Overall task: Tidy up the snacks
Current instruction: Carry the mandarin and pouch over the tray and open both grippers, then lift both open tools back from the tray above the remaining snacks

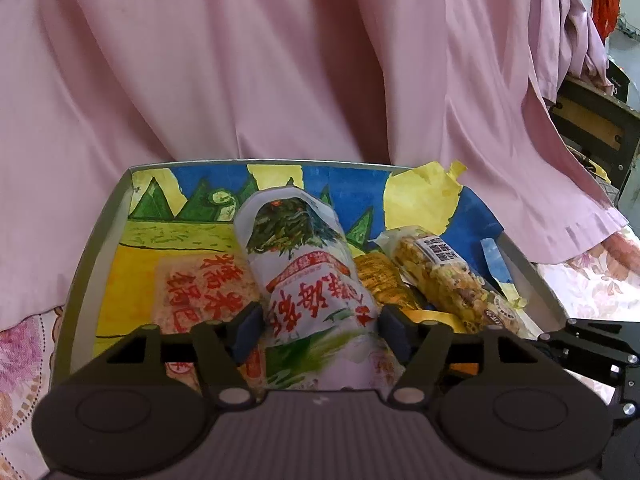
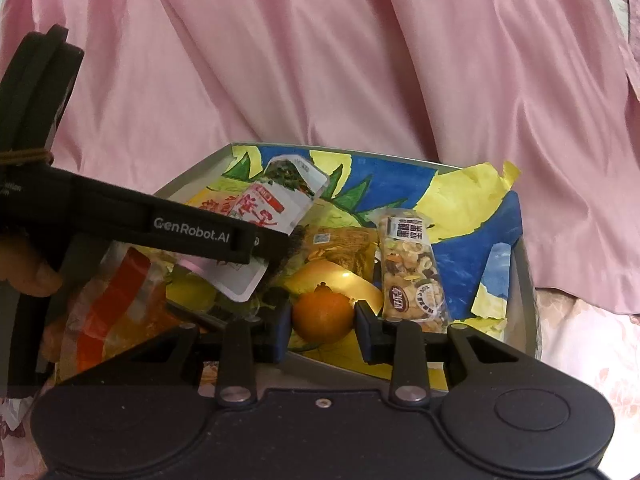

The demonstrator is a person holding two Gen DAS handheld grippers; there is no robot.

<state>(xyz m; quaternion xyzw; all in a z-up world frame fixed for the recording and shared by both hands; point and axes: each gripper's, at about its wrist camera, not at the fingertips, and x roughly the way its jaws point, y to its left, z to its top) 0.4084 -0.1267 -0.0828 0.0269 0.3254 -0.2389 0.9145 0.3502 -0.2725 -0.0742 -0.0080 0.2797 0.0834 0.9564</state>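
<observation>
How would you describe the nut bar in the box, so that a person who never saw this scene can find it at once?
Look into the grey box lined with blue, yellow and green painted paper, in front of the pink cloth. Along its right side lies the nut bar, beside the orange fruit. Unlike the white printed seaweed packet, its wrapper is clear, showing mixed nuts, with a black-and-white label at the far end.

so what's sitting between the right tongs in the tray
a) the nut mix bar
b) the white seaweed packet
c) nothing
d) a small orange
d, in the right wrist view the small orange fills the gap of the right tongs over the tray, with the nut mix bar lying off to its right.
</observation>
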